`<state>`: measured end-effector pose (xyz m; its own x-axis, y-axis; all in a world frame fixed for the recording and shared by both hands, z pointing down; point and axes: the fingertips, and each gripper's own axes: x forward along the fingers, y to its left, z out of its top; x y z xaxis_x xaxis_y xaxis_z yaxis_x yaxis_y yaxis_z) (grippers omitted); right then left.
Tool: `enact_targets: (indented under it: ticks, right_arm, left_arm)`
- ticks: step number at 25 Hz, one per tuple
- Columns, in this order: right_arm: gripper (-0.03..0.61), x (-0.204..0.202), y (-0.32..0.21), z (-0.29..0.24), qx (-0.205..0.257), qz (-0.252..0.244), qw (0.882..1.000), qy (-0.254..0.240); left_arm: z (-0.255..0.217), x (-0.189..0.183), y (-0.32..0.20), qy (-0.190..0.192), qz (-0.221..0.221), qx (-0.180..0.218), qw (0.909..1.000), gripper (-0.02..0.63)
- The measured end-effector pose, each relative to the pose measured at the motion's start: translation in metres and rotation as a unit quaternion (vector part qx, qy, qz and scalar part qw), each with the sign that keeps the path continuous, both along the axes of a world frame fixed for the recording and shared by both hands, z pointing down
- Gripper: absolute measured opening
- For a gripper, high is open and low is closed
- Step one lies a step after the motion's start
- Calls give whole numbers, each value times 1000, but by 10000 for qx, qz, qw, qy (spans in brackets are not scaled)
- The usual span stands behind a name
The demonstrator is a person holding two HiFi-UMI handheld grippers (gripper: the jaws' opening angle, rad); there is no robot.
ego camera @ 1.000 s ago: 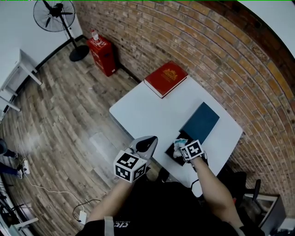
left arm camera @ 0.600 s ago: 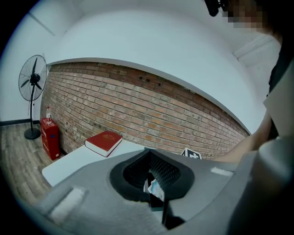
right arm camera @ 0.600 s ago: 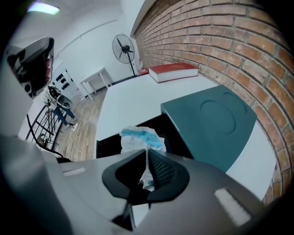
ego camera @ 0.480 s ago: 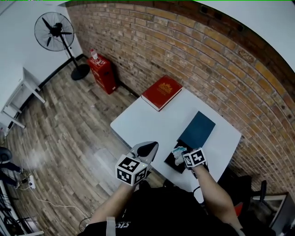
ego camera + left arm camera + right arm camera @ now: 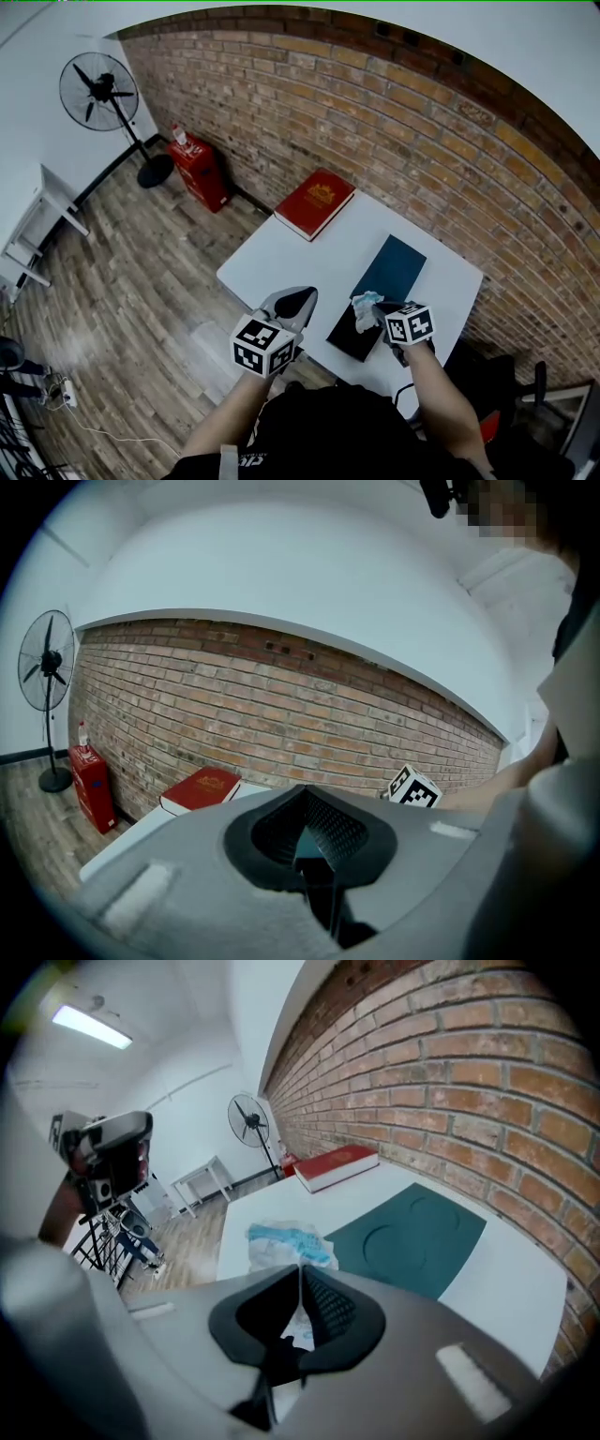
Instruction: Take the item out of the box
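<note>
Grey plastic, nearest you: your left tongs (image 5: 292, 302) are pressed together with nothing in them. They hang off the tabletop (image 5: 281, 258), past its near edge and over the wood floor (image 5: 141, 262), with free air all round.

Just to their right, your right tongs (image 5: 373, 317) have just been closing and now pinch a crinkled white-and-blue packet (image 5: 281, 1241), pads tight on its lower end. From the head view the packet sits over the far end of the open black box (image 5: 349, 336). Whether it is clear of the rim, that view does not settle.

The black box lies at the tabletop's near edge, one corner close to the brink. Its far end lies right by the teal lid (image 5: 391, 265); touching or not, cannot tell. The lid lies flat, its long side running away from you alongside the brick wall (image 5: 394, 122).

Left of box and lid there is a wide bare strip of white surface, open for moving. Beyond it a red book (image 5: 315, 202) lies at the far corner, close to the wall.

Farther off, on the floor: a red cabinet (image 5: 197, 161) against the bricks, then a standing fan (image 5: 98, 91).
</note>
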<state>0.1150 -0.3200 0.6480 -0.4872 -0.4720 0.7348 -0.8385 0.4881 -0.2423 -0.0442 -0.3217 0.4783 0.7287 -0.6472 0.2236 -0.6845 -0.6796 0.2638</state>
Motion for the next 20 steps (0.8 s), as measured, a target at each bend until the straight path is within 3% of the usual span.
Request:
enact_targets:
  ticks: [11, 20]
  right_arm:
    - [11, 13, -8, -117, 1311, 188, 9881, -787]
    - [11, 31, 17, -206, 2501, 281, 9521, -1738]
  left_arm:
    - [-19, 4, -13, 3, -10, 225, 9997, 3]
    - [-35, -9, -18, 294, -221, 266, 9990, 2]
